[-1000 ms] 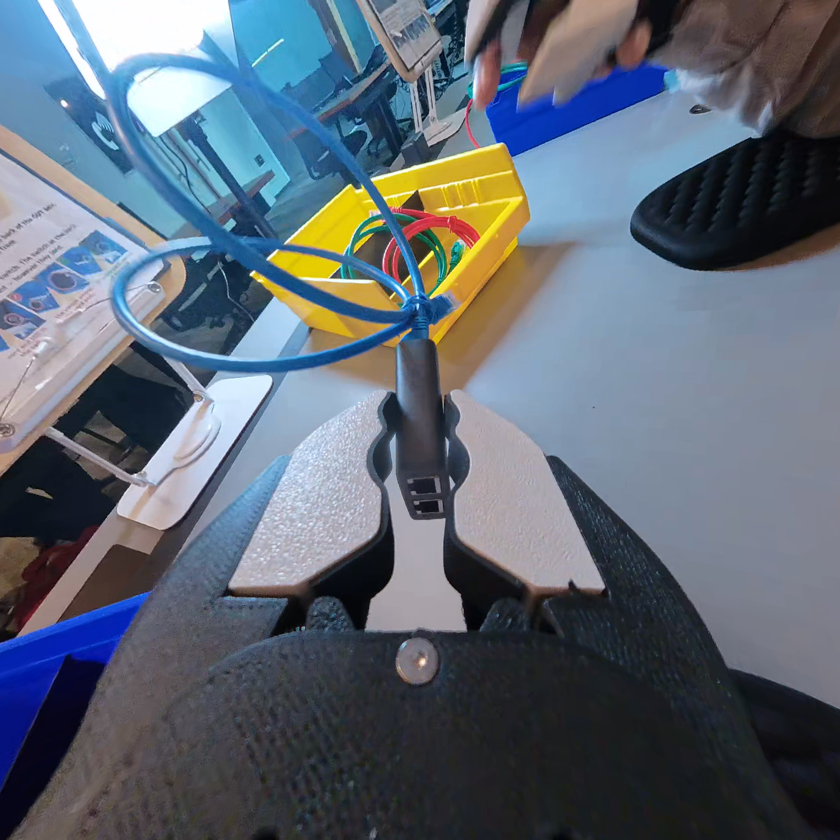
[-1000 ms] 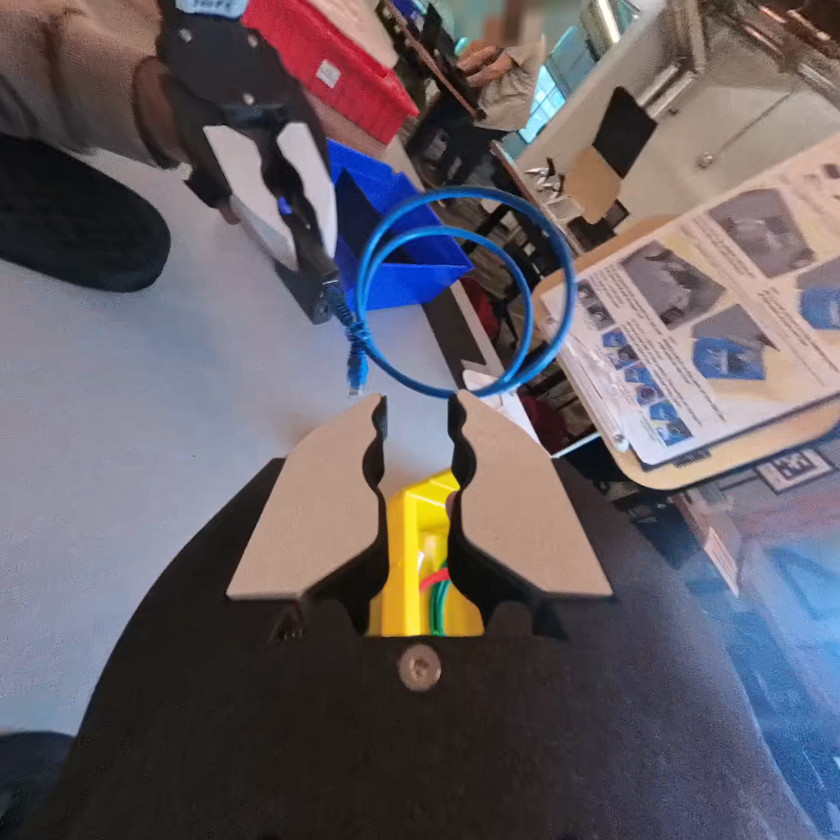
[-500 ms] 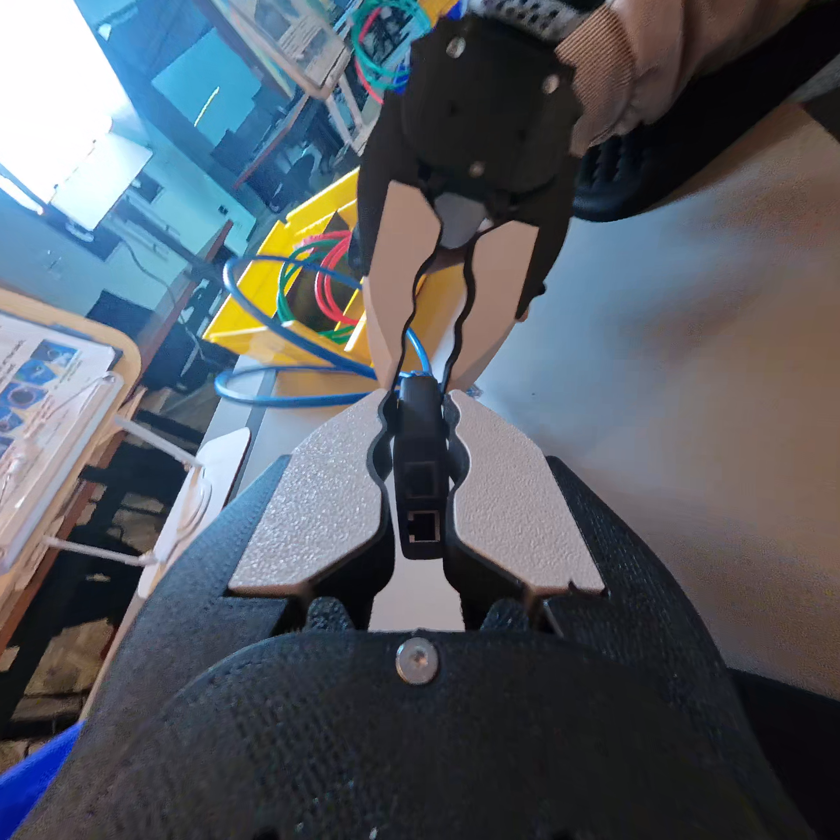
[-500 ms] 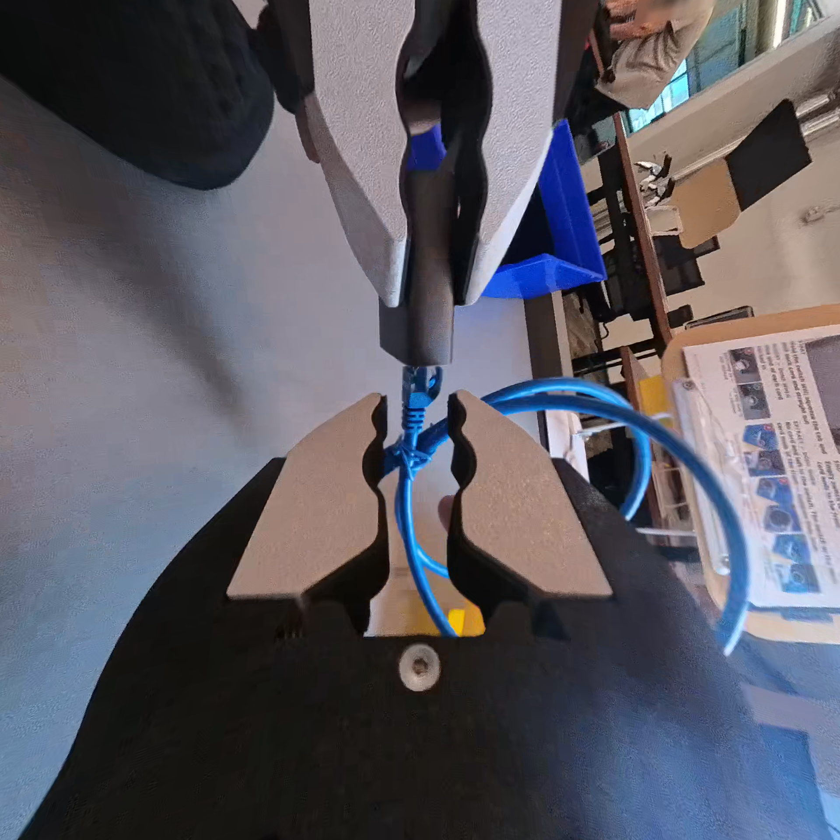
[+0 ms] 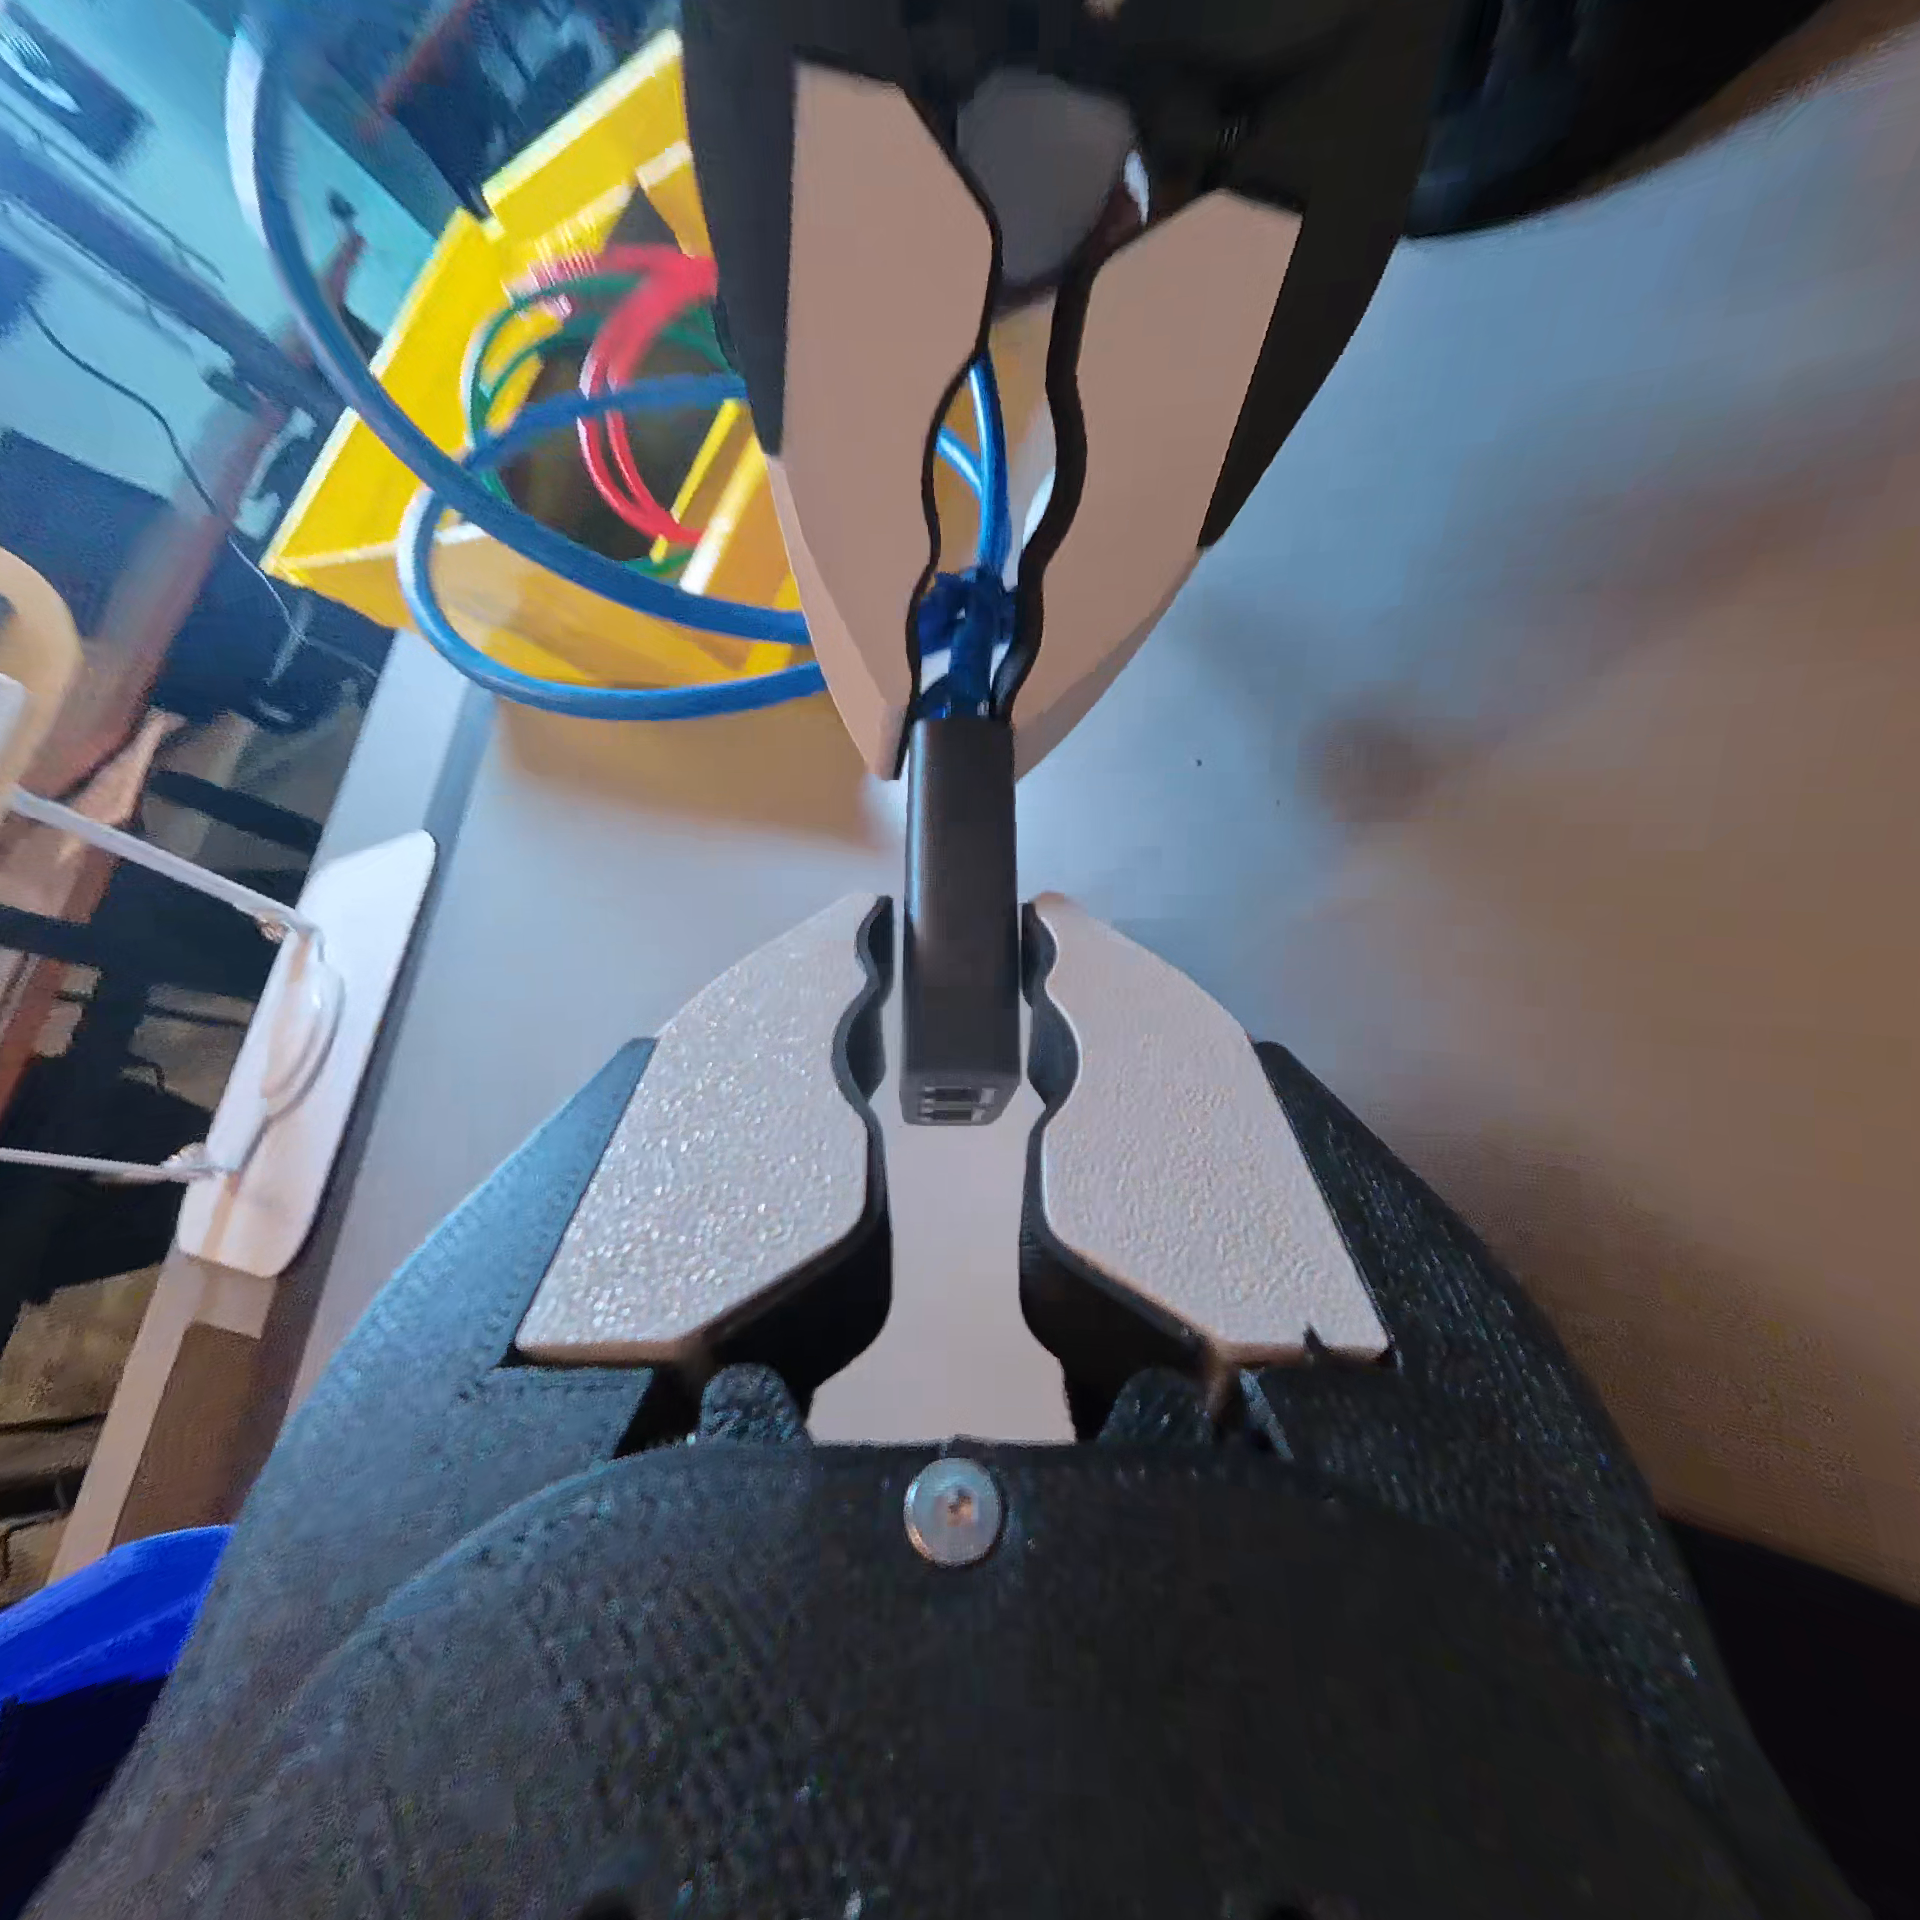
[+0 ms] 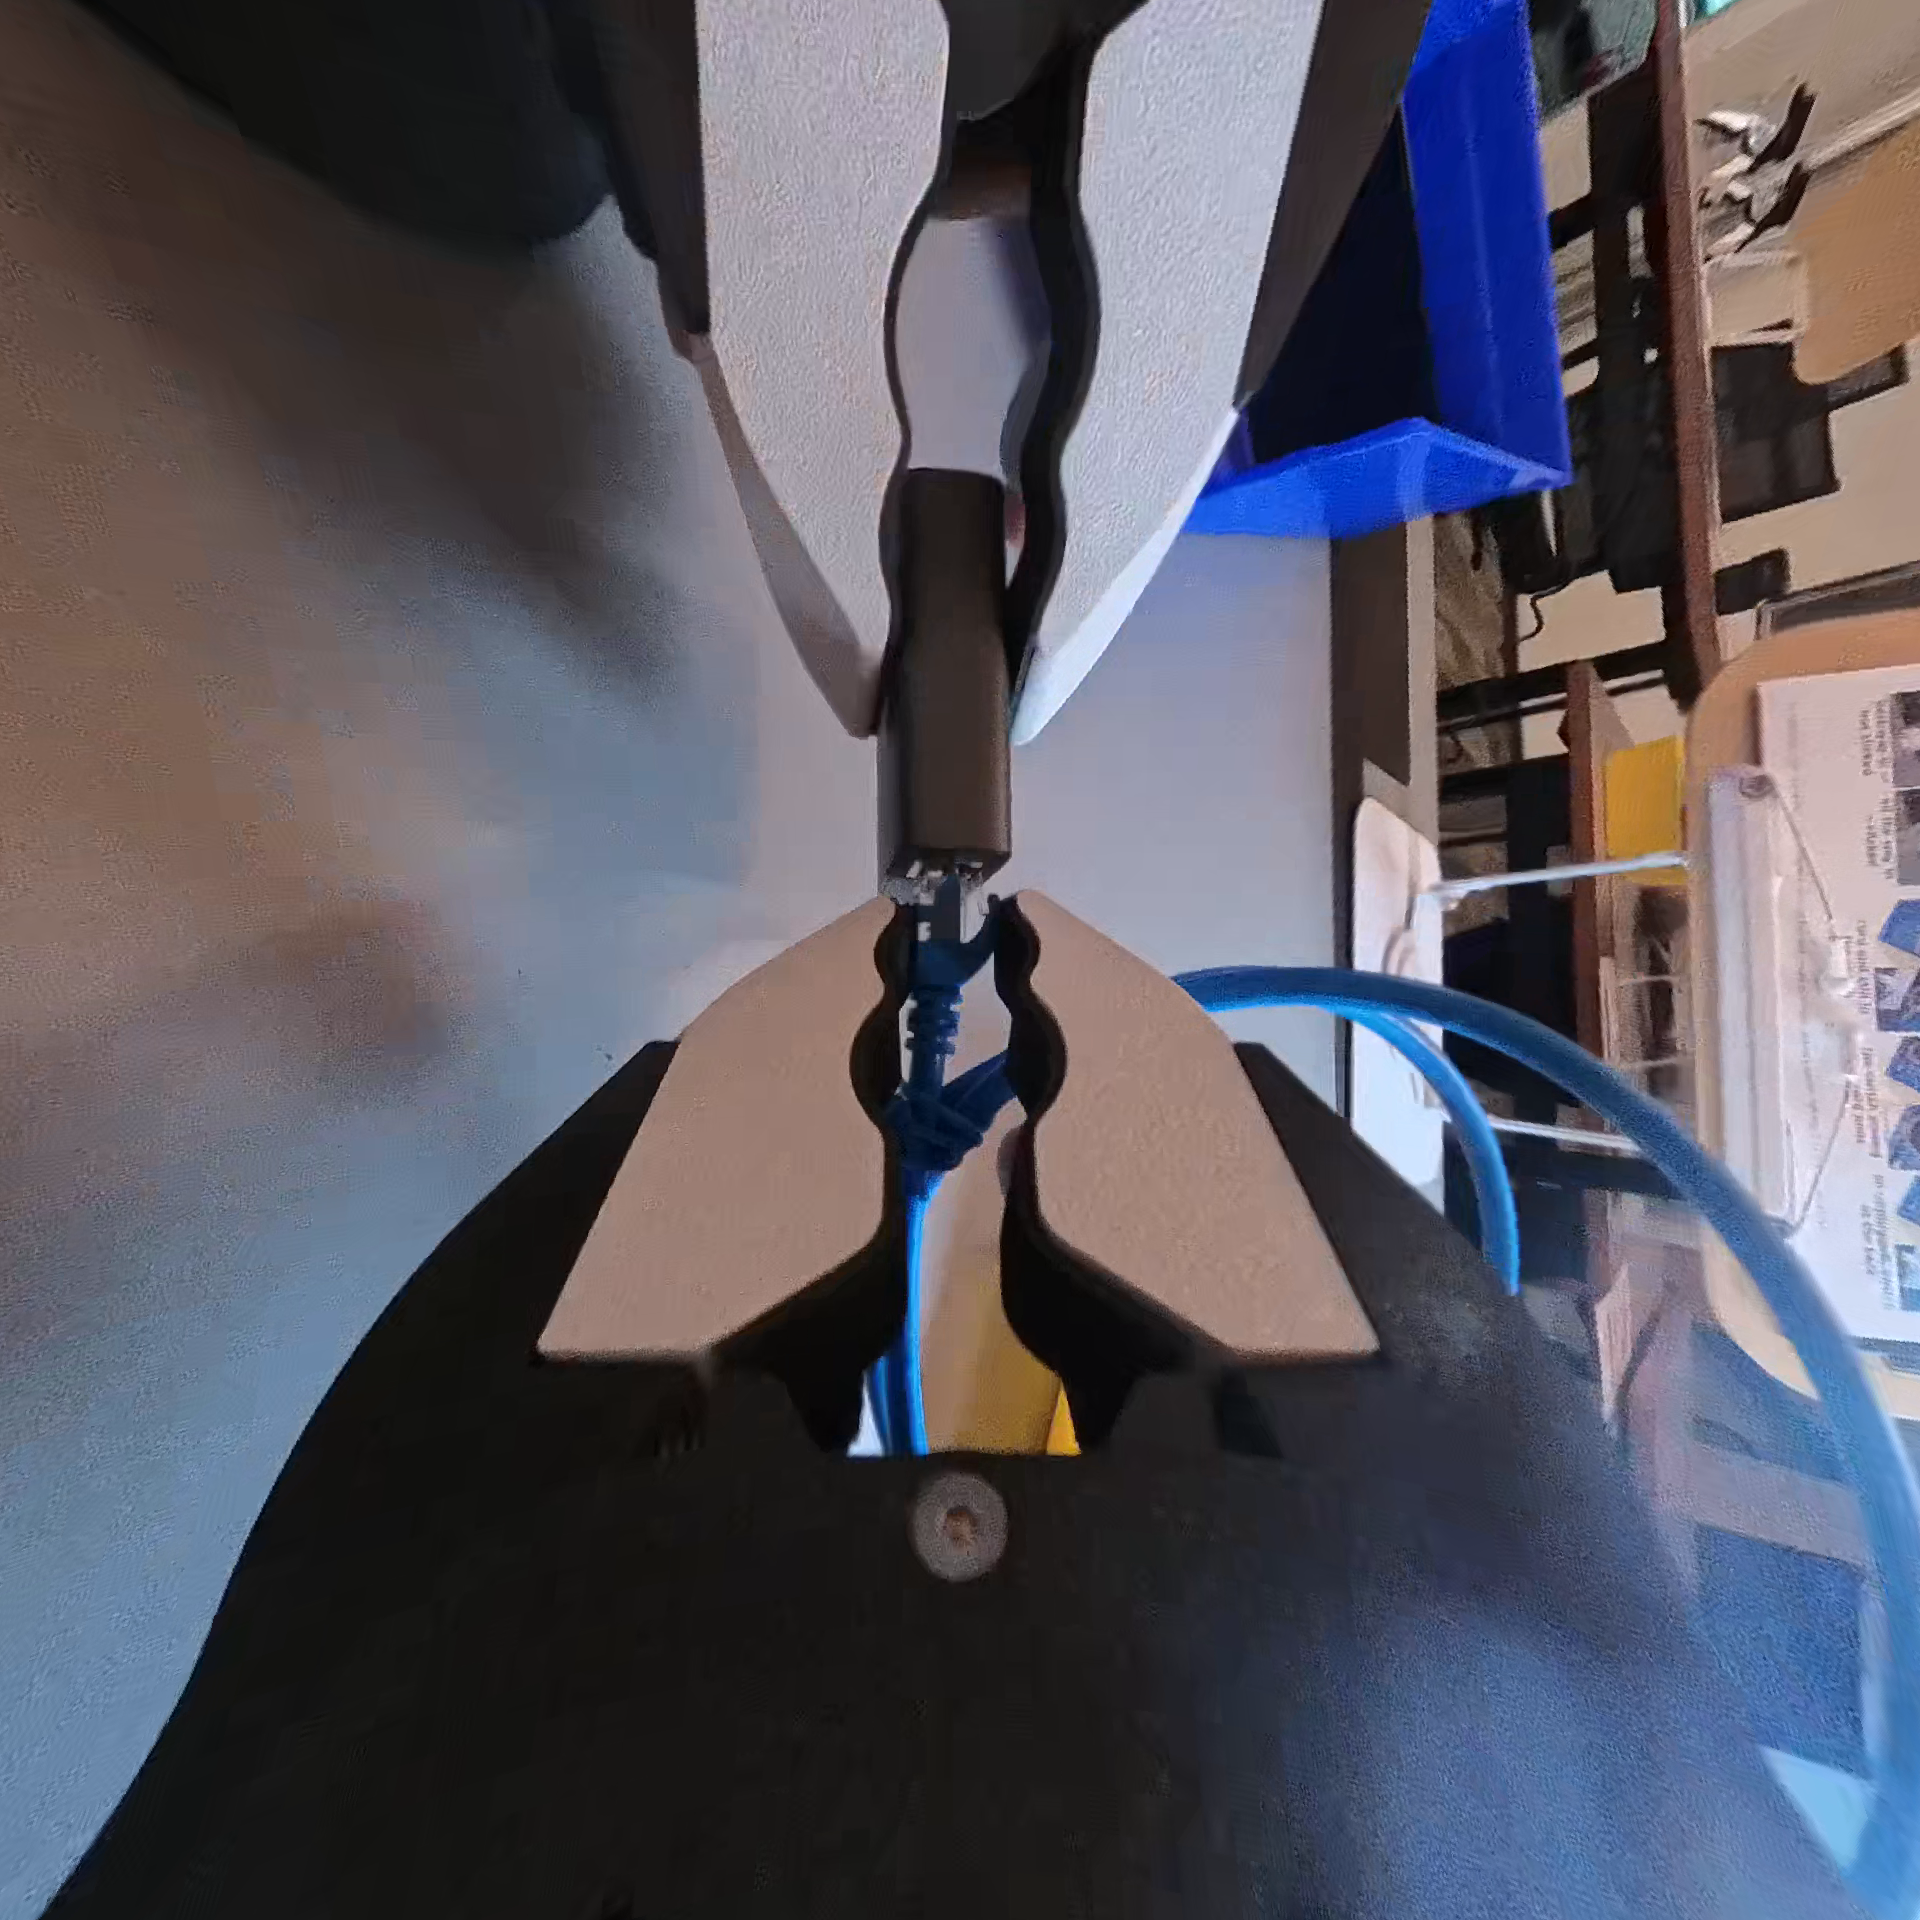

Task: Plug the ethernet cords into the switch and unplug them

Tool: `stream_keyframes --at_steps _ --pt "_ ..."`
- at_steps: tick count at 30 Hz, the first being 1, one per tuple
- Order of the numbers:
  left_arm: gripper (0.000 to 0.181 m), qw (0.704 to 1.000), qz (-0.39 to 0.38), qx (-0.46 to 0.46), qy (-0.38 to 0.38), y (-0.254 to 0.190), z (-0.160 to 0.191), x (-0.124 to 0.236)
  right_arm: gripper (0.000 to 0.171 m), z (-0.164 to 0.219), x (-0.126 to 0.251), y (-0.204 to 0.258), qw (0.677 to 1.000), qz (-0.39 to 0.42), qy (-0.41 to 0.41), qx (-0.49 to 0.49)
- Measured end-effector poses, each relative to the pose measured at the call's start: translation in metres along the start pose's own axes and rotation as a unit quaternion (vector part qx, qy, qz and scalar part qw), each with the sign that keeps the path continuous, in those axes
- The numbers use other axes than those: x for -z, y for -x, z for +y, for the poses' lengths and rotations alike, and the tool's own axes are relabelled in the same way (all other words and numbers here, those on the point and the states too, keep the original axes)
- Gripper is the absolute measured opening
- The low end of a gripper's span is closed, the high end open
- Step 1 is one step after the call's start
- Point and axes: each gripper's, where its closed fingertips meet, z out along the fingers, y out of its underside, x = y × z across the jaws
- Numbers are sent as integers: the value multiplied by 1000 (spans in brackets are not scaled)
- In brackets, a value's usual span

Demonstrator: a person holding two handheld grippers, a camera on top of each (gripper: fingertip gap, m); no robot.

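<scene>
table (image 5: 1558,727): pale grey, with a yellow bin (image 5: 353,520) of red and green cords at its left edge.
left hand-held gripper (image 5: 956,935): pinched on the black switch (image 5: 958,935), held above the table.
blue ethernet cord (image 6: 940,961): plug at the switch's port end, loops trailing right.
right hand-held gripper (image 6: 951,914): closed around the cord's plug.

A grey table (image 5: 1558,831) fills most of both views. In the left wrist view, a yellow bin (image 5: 364,520) sits upper left. In the right wrist view, a blue bin (image 6: 1455,436) sits upper right, above a printed sheet in a clear stand (image 6: 1849,987) at the right edge.
</scene>
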Motion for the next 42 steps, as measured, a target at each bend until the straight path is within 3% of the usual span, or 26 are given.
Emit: stream_keyframes --at_steps 6,14,32,42 --pt "22 999 -6 -40 25 -10 2 -13 15 -11 3 9 1000 -24 1 -14" --pt "21 999 1 -46 -7 -11 -3 -5 17 -24 21 8 992 -52 -110 -45" --pt "22 997 9 -79 -11 -15 -4 -3 13 -32 18 17 994 -12 -101 32" --pt "23 993 86 -80 -25 -40 -11 -11 13 -27 34 40 983 -141 -56 106"
